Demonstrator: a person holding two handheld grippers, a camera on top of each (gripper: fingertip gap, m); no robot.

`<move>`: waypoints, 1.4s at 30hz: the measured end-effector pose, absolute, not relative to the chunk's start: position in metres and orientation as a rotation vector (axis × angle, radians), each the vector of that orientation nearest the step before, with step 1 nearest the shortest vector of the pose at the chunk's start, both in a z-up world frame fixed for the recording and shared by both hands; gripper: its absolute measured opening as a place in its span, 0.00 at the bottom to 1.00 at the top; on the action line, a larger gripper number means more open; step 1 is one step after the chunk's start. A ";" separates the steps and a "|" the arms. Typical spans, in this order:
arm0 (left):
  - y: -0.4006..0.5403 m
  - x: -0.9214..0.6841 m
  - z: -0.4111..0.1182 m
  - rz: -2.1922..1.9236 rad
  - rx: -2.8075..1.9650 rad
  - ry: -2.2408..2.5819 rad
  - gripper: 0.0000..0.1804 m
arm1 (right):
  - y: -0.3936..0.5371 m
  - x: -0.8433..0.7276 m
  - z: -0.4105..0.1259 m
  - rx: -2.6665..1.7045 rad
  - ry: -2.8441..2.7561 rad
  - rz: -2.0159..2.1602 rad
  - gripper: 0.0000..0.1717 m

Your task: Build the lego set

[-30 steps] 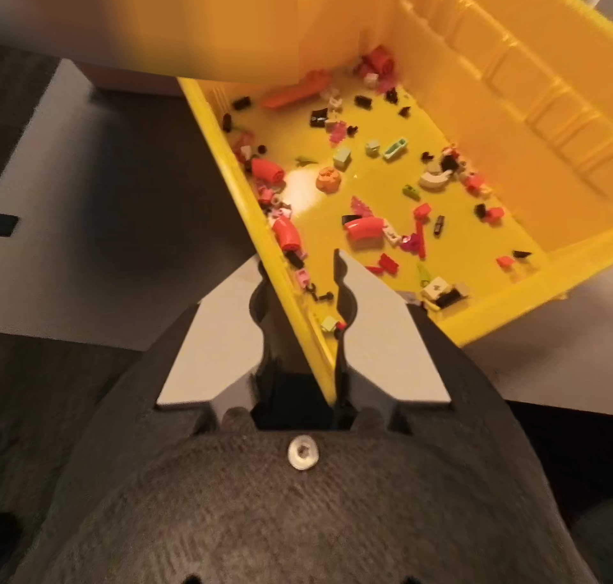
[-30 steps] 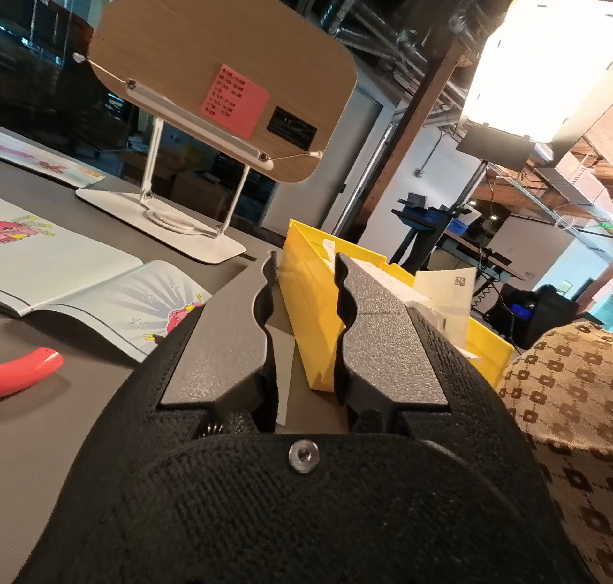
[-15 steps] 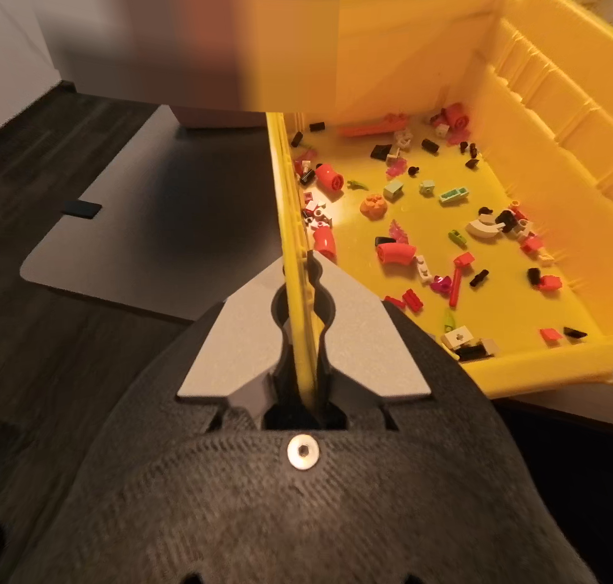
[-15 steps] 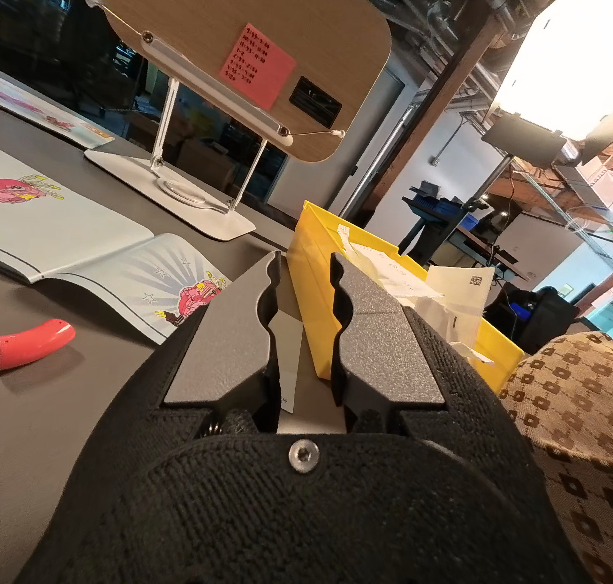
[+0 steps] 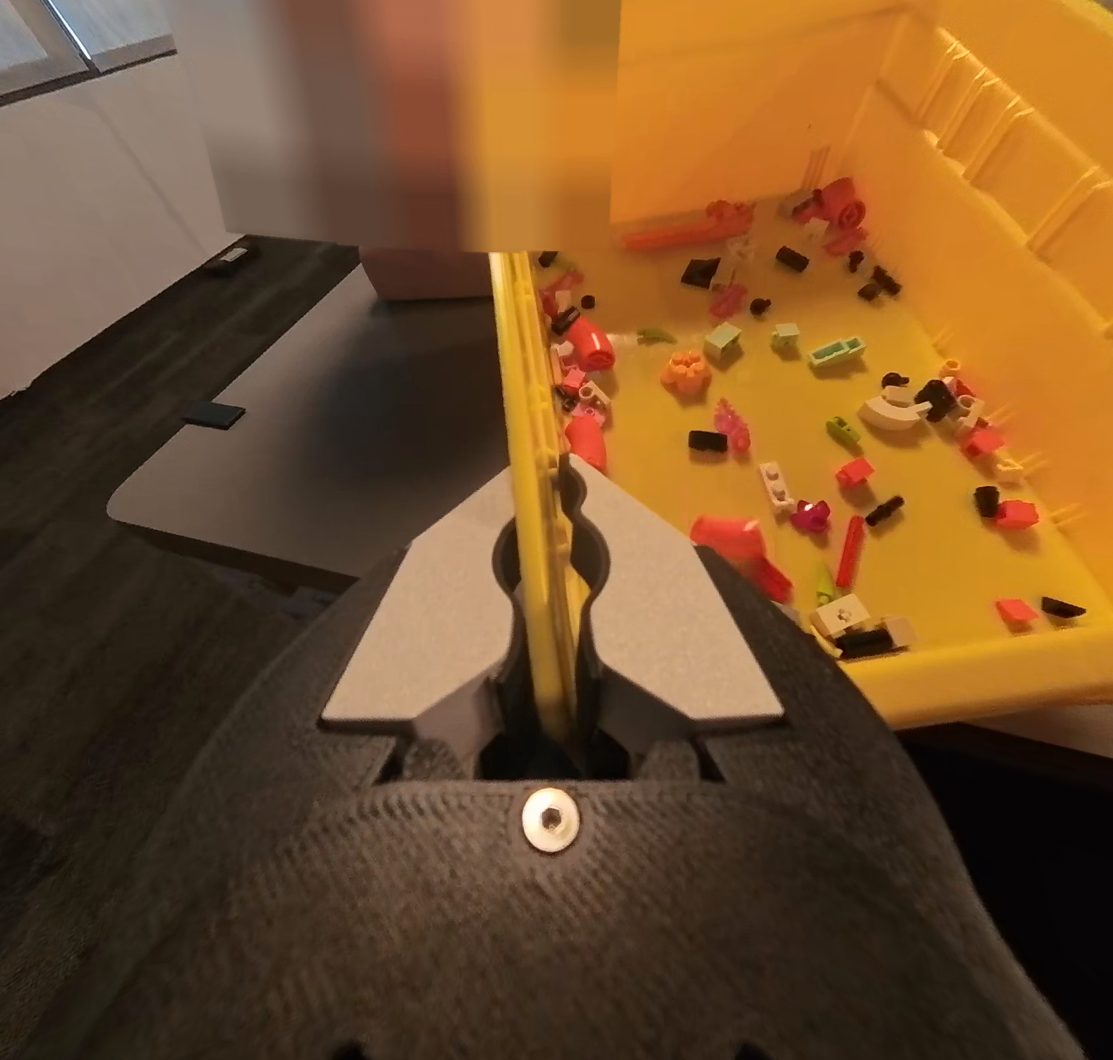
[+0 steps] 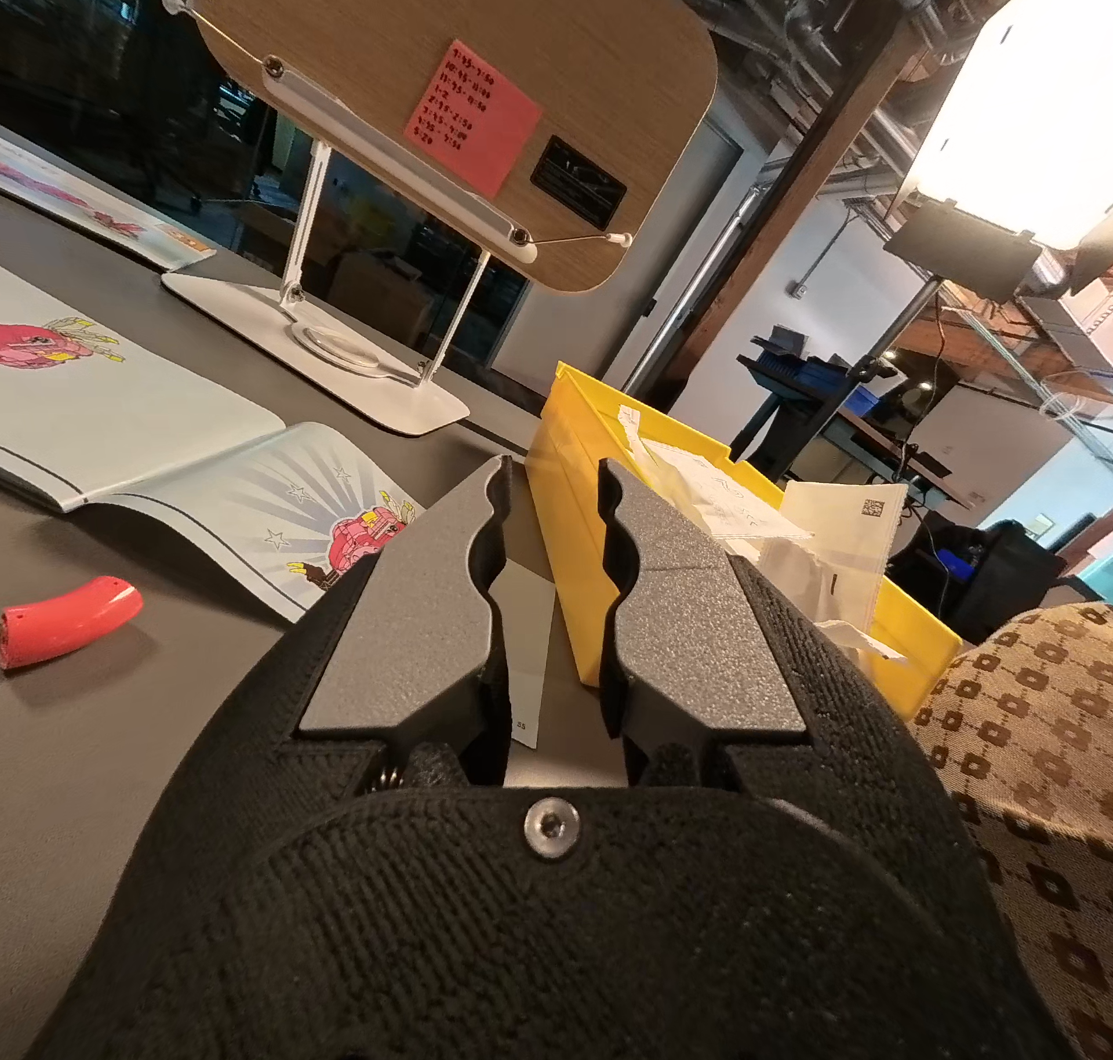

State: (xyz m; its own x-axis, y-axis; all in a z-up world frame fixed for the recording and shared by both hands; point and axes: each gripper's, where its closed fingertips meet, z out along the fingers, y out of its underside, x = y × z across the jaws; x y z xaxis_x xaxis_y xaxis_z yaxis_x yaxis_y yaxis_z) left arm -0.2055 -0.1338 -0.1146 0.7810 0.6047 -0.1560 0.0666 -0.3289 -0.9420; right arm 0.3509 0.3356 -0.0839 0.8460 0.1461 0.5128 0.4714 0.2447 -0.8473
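Between the left gripper's (image 5: 545, 477) fingers, clamped tight, stands the side wall of a yellow bin (image 5: 963, 199), small toy bricks (image 5: 683, 371) scattered just right. Right gripper (image 6: 554, 471) hangs open, holding nothing, a second yellow bin (image 6: 566, 525) just ahead.

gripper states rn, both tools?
Left tool: closed on the side wall of the yellow bin.
Right tool: open, holding nothing; another yellow bin stands beyond its fingertips.
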 end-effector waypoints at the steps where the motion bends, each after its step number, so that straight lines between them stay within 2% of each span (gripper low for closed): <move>1: -0.134 -0.206 -0.115 0.595 -1.847 -0.514 0.01 | 0.336 0.351 -0.084 -1.323 -0.560 -0.239 0.15; 19: -0.138 -0.221 -0.126 0.505 -2.020 -0.592 0.01 | 0.333 0.341 -0.086 -1.303 -0.615 -0.228 0.14; 29: -0.105 -0.235 -0.115 0.493 -2.090 -0.500 0.02 | 0.330 0.337 -0.083 -1.275 -0.631 -0.215 0.10; 34: -0.091 -0.239 -0.131 0.489 -2.122 -0.497 0.03 | 0.330 0.341 -0.080 -1.265 -0.611 -0.230 0.10; 36: -0.089 -0.241 -0.130 0.522 -2.125 -0.495 0.05 | 0.330 0.345 -0.078 -1.263 -0.587 -0.228 0.09; 39: -0.094 -0.244 -0.115 0.733 -2.139 -0.424 0.17 | 0.330 0.352 -0.074 -1.266 -0.538 -0.218 0.09; 41: -0.099 -0.240 -0.088 0.905 -2.119 -0.341 0.15 | 0.330 0.356 -0.076 -1.290 -0.517 -0.201 0.01; 42: -0.101 -0.238 -0.070 0.992 -2.094 -0.320 0.14 | 0.330 0.357 -0.076 -1.296 -0.508 -0.206 0.00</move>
